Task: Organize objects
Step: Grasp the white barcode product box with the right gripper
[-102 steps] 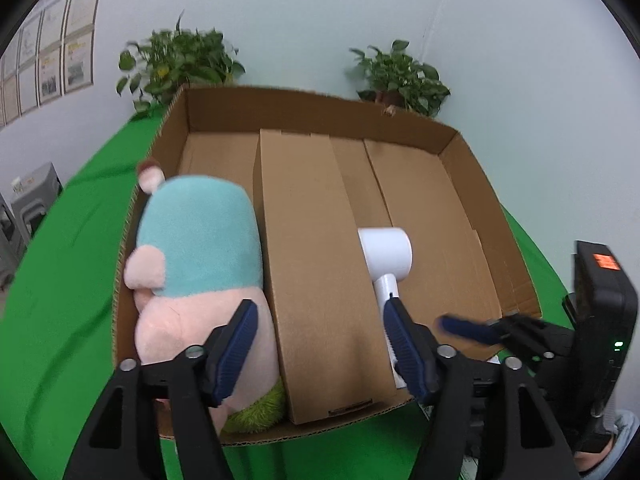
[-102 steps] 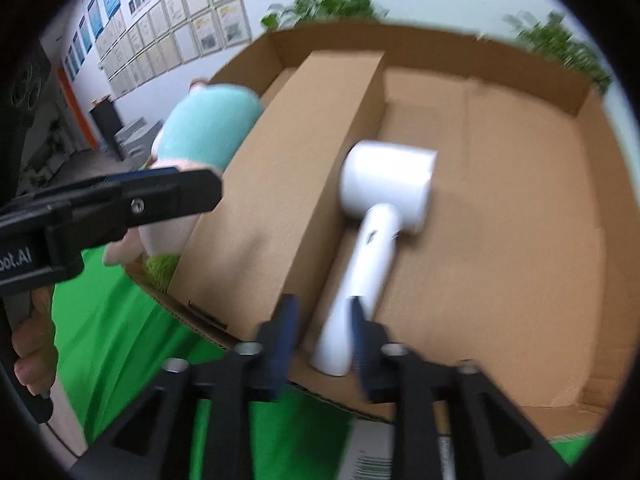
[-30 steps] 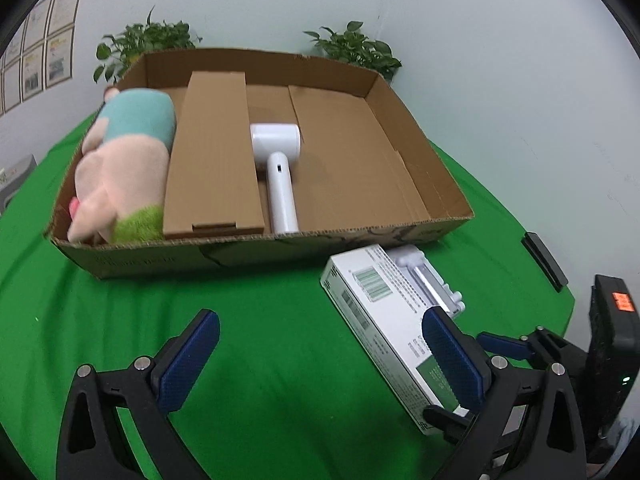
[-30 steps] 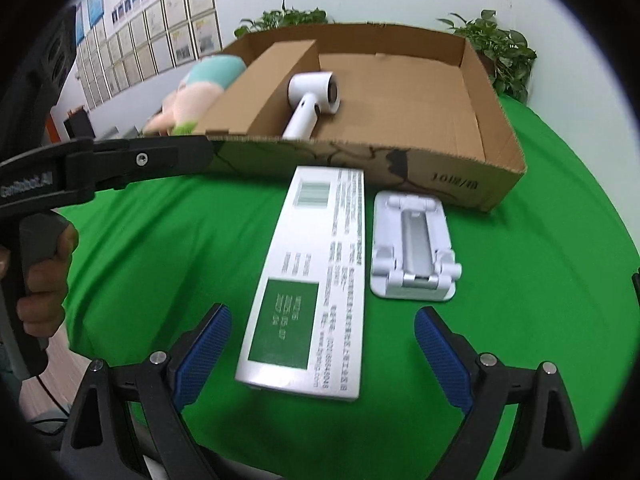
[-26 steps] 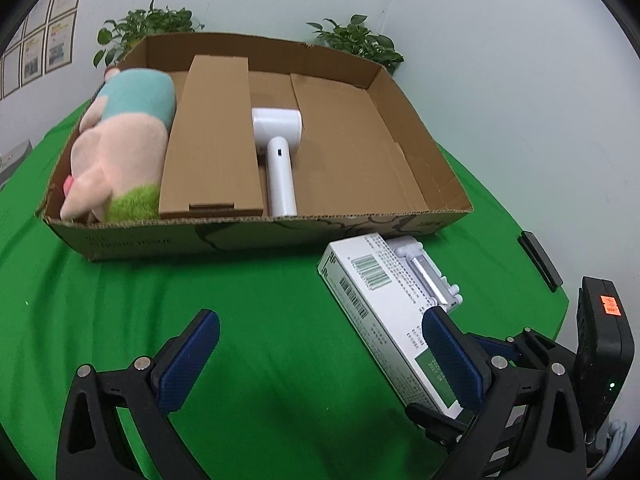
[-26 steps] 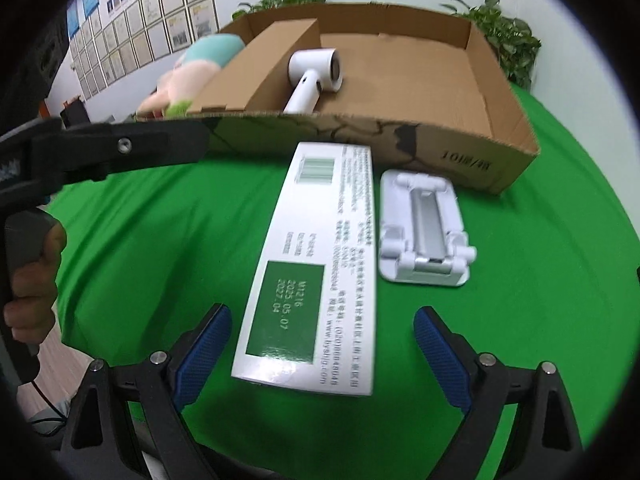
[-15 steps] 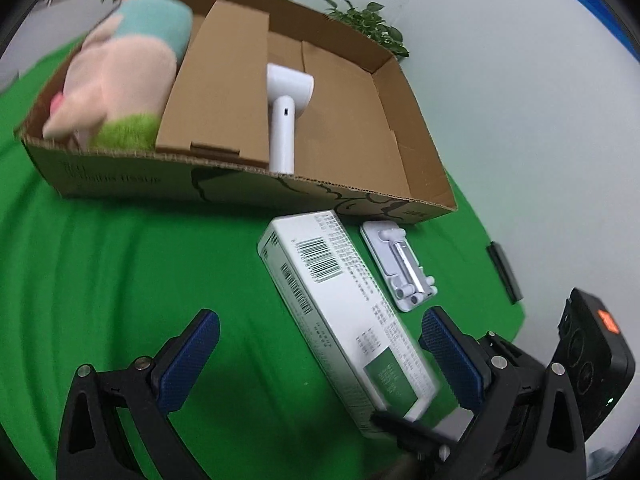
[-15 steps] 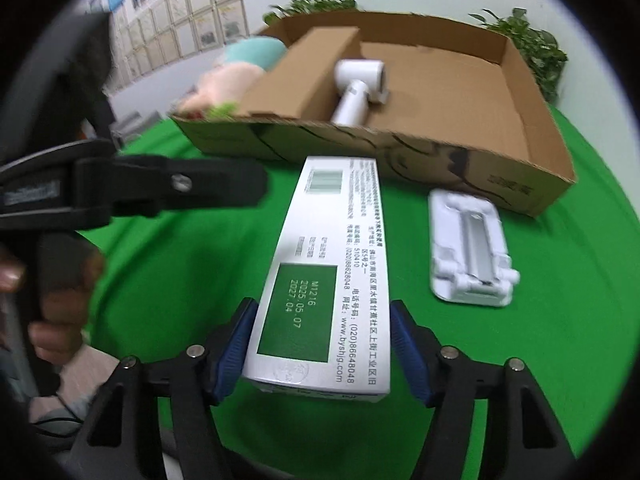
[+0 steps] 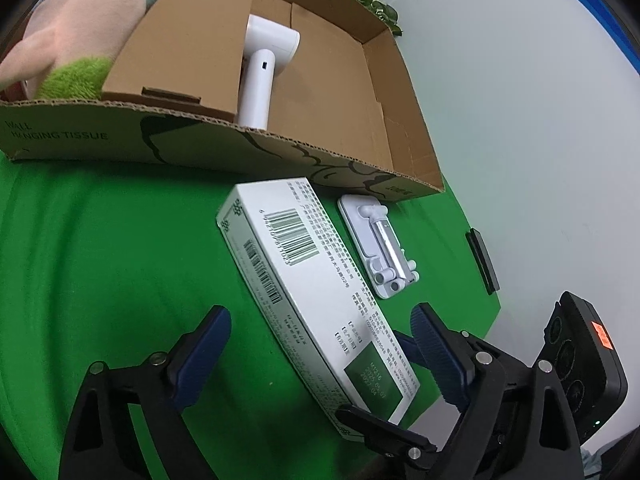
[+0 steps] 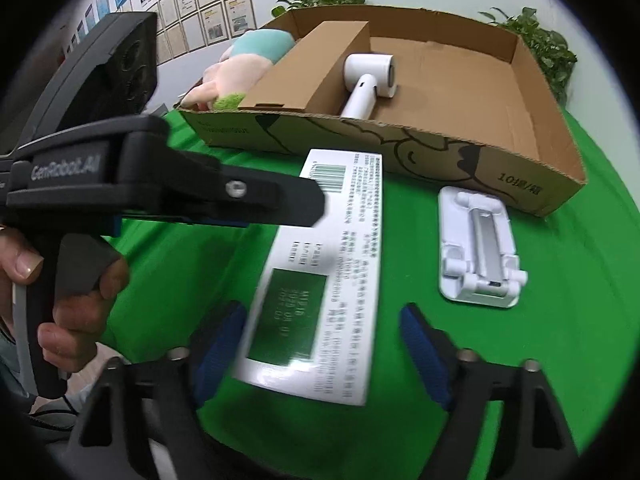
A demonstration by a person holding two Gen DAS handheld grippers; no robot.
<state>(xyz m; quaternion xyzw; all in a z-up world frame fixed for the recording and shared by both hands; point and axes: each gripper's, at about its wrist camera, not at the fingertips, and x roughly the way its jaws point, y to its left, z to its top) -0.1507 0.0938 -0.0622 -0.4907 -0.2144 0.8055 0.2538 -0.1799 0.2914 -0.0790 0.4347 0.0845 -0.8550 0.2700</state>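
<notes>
A long white box (image 9: 304, 280) with a barcode and a green label lies on the green cloth in front of the cardboard tray (image 9: 200, 140). My left gripper (image 9: 320, 356) straddles its near end. The jaws are closing, and both pads stand clear of the box. My right gripper (image 10: 322, 350) also straddles that near end of the white box (image 10: 320, 280), jaws closing. Its left pad is close to the box edge and its right pad is apart from it. A hand (image 10: 60, 280) holds the left gripper (image 10: 160, 184) over the box's far part.
A white folding stand (image 10: 478, 252) lies right of the box. The cardboard tray (image 10: 400, 152) holds a white hair dryer (image 10: 368, 80), a brown carton (image 10: 312, 72) and a plush toy (image 10: 240, 68). A small black object (image 9: 482, 260) lies by the cloth's right edge.
Both grippers have come down and closer to the white box's near end, and both pairs of jaws have narrowed around it. The left view has tilted. The box has stayed in place.
</notes>
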